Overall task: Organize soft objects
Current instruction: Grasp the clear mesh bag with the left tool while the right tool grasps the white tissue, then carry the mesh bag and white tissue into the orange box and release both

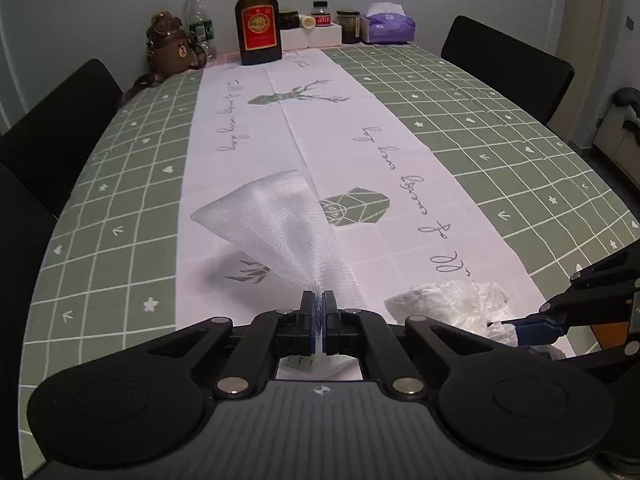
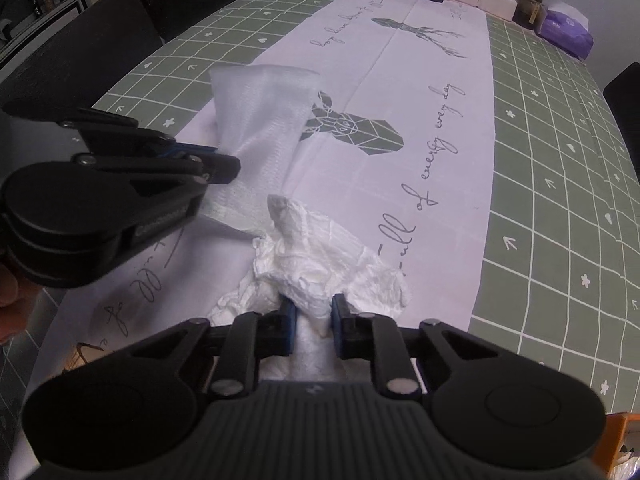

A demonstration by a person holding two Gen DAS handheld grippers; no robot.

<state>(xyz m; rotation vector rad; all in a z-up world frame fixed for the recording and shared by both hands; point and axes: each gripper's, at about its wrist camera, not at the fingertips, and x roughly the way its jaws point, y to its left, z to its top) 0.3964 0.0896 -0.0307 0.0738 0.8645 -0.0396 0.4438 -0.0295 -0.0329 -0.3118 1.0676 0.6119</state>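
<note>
Purple tissue box [image 1: 390,24] at the surface's [image 1: 120,184] far edge w/ a tissue sticking out the top. Left gripper [image 1: 319,309] is clenched on a white mesh cloth [image 1: 276,228] fanning out above the runner. Right gripper [image 2: 313,312] pinches a crumpled white tissue [image 2: 320,264], prob. resting on the surface.

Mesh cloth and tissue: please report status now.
Left gripper shut on mesh cloth. Right gripper clamped on crumpled tissue. Nothing in the way nearby.
</note>
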